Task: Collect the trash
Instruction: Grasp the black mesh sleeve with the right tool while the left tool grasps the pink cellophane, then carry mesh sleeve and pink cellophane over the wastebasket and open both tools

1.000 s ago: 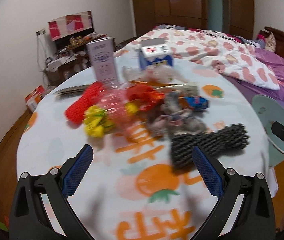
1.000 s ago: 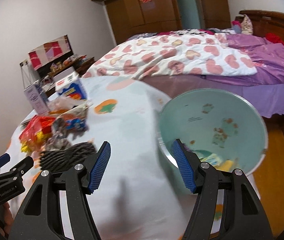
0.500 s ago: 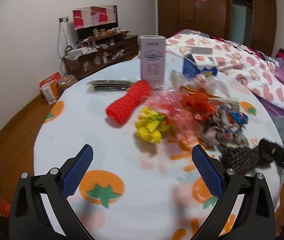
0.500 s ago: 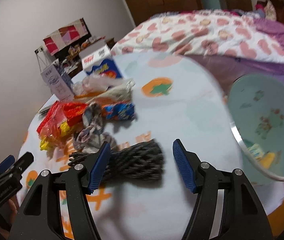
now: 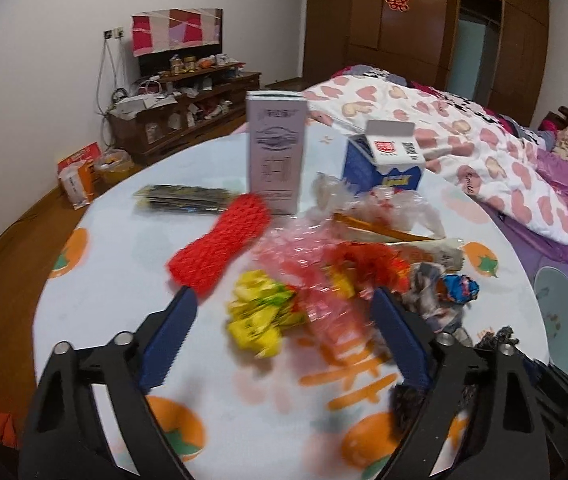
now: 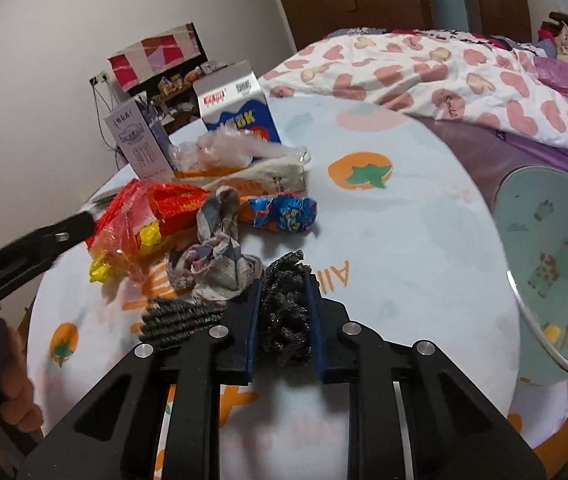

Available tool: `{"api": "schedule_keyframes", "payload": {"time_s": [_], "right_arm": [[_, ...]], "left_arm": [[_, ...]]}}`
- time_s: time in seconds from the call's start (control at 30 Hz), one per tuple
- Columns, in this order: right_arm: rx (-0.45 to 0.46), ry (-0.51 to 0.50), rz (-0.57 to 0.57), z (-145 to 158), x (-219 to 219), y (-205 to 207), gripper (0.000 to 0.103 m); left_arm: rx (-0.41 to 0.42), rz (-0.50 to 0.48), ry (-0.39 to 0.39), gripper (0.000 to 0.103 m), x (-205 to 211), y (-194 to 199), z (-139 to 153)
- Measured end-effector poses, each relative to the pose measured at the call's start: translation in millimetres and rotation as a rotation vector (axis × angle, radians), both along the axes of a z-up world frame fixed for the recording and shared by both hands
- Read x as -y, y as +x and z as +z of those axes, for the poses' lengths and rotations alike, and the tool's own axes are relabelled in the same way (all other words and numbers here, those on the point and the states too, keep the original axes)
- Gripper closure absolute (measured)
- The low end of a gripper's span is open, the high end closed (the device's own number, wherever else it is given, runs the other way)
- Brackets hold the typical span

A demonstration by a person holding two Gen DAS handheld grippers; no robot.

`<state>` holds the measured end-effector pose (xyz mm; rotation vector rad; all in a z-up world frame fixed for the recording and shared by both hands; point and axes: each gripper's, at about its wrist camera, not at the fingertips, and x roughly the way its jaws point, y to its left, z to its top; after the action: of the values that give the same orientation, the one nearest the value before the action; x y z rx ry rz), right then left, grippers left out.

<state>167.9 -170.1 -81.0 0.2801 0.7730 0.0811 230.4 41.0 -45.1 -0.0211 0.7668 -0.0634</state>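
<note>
1. Trash lies heaped at the middle of the round counter [image 6: 404, 240], which wears a cloth printed with oranges.
2. At 9 o'clock of the heap lies a red foam net [image 5: 220, 244], with a flat dark packet [image 5: 182, 199] beyond it at 11 o'clock.
3. The left hand-held gripper [image 5: 284, 332] stands wide open above the near edge of the heap; a crumpled yellow wrapper [image 5: 260, 316] and a pink plastic film [image 5: 312, 272] sit between its blue pads, neither pad touching them.
4. Two cartons stand upright at 12 o'clock: a pale lilac carton [image 5: 277, 152] and, to its right, a blue milk carton [image 5: 384, 164].
5. A grey crumpled rag [image 6: 216, 256] and a blue snack wrapper [image 6: 284, 213] lie at the heap's right side.
6. The right hand-held gripper [image 6: 282, 320] is closed on a black foam net [image 6: 284, 312], pinching one end between its pads; the other end trails toward 9 o'clock on the cloth.
7. A pale green basin [image 6: 552, 264] sits off the counter's edge at 3 o'clock, a few scraps inside.
8. A bed with a heart-print quilt [image 6: 444, 60] lies behind.
</note>
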Motion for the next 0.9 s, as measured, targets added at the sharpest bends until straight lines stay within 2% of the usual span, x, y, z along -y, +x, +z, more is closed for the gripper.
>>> {"api": "schedule_keyframes", "payload": {"time_s": [0.07,0.13,0.23,0.33,0.37,0.4,0.53,0.8,0.9], "right_arm": [[0.031,0.005,-0.01,8,4,-8,0.082],[0.066,0.004,-0.022,17,9,-16,0.082],[0.109,-0.008,-0.048,28,19,-26,0.082],[0.112,0.0,-0.064,28,26,-29,0.082],[0.109,0.004,-0.067,28,28,-29,0.082],[0.106,0.008,-0.072,26,30,-30,0.082],[0.1,0.021,-0.082,23,34,-31,0.082],[0.129,0.028,-0.1,28,37,-39,0.082],[0.13,0.037,-0.108,28,40,-40,0.082]], "left_arm": [[-0.025,-0.008,-0.013,0.03,7,5,-6],[-0.052,-0.008,-0.033,0.031,12,10,-13],[-0.065,-0.009,-0.031,0.04,19,14,-23],[-0.076,-0.007,-0.016,0.059,23,19,-32],[-0.079,-0.008,-0.019,0.069,23,20,-34],[-0.082,-0.016,-0.038,0.071,22,20,-35],[-0.055,-0.013,-0.048,0.072,16,14,-32],[0.022,-0.025,-0.061,0.072,3,-18,-6],[0.055,-0.04,-0.044,0.072,6,-33,3]]}}
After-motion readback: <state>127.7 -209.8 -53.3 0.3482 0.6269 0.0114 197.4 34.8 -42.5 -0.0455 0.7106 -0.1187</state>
